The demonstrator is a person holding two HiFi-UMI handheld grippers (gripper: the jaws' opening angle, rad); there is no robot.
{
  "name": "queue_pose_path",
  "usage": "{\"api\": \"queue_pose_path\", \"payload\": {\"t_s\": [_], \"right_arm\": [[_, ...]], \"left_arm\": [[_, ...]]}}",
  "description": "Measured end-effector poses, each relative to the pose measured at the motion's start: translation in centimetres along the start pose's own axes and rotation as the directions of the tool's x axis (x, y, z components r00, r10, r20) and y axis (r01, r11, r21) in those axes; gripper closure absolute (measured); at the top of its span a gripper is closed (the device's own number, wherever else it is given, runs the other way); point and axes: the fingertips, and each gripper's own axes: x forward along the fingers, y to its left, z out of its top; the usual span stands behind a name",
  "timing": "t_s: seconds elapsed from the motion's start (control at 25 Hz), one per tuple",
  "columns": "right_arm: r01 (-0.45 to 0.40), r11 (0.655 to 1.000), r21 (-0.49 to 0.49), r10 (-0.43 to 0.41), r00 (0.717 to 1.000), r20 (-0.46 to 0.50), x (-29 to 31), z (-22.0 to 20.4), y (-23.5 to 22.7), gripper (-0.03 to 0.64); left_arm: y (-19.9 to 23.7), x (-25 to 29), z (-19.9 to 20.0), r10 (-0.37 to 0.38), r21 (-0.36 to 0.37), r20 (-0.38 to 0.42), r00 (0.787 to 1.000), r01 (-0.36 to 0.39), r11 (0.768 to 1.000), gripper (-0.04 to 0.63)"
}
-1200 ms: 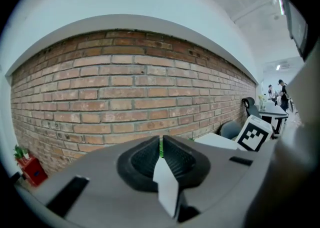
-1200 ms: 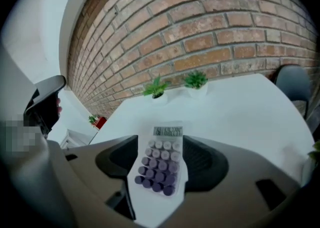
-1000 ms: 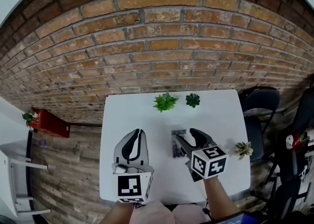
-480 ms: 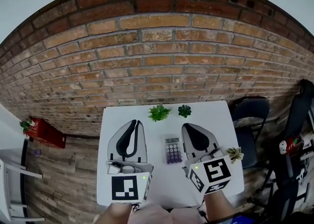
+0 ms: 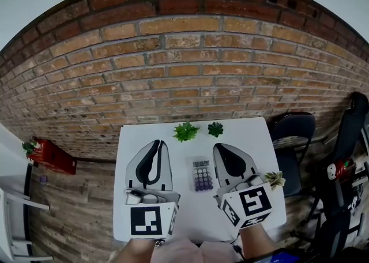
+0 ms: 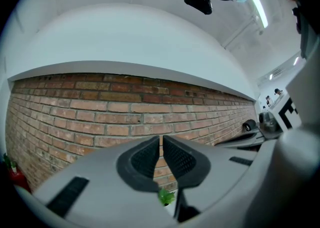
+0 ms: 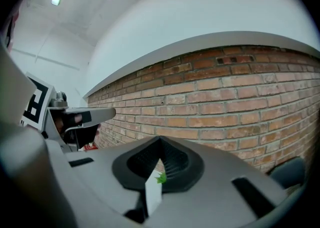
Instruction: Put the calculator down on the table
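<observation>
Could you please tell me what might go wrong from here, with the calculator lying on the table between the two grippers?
1. The calculator lies flat between the left gripper and the right gripper, apart from both; a hand swinging inward could shove it.
2. The small potted plant sits near the table's right edge, close beside the right gripper; a sideways move might knock it off.

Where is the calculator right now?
Head view: the calculator lies on the white table between the left gripper and right gripper, below the light green plant.
</observation>
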Motion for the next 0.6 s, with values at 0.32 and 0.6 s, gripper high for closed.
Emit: {"api": "queue_pose_path", "payload": {"t_s": [0.32, 0.6], "right_arm": [[-0.001, 1.000, 0.003, 0.001, 1.000, 0.003, -0.52, 0.17, 0.07, 0.618], [0.006, 1.000, -0.002, -0.006, 1.000, 0.008, -0.71, 0.27, -0.02, 0.619]], "left_arm": [[-0.26, -0.19, 0.03, -0.007, 0.010, 0.000, 1.000, 0.007, 1.000, 0.568], [-0.15, -0.18, 0.25, -0.001, -0.009, 0.010, 1.000, 0.001, 1.000, 0.568]]}}
